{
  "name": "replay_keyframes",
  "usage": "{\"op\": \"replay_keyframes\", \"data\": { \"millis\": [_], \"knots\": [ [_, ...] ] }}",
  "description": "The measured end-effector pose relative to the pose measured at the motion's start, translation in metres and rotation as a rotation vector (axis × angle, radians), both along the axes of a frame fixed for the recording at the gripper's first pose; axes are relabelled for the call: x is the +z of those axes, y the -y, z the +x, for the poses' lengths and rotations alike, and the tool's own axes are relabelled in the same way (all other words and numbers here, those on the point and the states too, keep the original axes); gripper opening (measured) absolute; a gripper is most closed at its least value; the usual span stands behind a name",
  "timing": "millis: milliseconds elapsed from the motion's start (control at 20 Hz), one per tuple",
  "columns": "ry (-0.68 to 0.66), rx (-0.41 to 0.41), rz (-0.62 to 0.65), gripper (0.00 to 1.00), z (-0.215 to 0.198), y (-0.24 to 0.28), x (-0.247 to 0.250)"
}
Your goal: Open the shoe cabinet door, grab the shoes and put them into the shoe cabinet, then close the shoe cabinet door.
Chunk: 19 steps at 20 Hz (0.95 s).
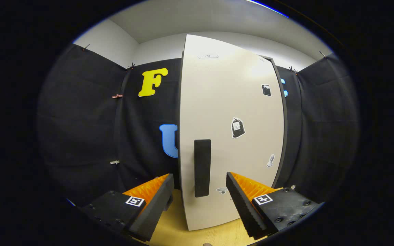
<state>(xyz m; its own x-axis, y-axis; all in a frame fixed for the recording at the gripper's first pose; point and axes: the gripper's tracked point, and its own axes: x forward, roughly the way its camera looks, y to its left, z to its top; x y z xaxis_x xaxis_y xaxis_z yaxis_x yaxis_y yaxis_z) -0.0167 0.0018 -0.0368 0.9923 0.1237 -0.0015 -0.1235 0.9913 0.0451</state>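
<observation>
The shoe cabinet door [231, 136] stands upright straight ahead of my gripper [200, 191], its long axis vertical, its pale face turned toward me and angled slightly to my right. Its bottom edge rests just above the wooden floor [173, 229]. A dark vertical handle [202, 167] sits near the door's left edge, low down. My fingers are spread wide apart, either side of the handle, touching nothing. Small stickers [238, 128] dot the door's face.
</observation>
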Motion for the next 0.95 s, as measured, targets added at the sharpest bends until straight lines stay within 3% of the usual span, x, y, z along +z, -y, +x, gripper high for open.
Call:
{"op": "replay_keyframes", "data": {
  "millis": [950],
  "knots": [
    [0.0, -0.083, -0.04, 0.98, 0.0, 0.013, 0.007]
  ]
}}
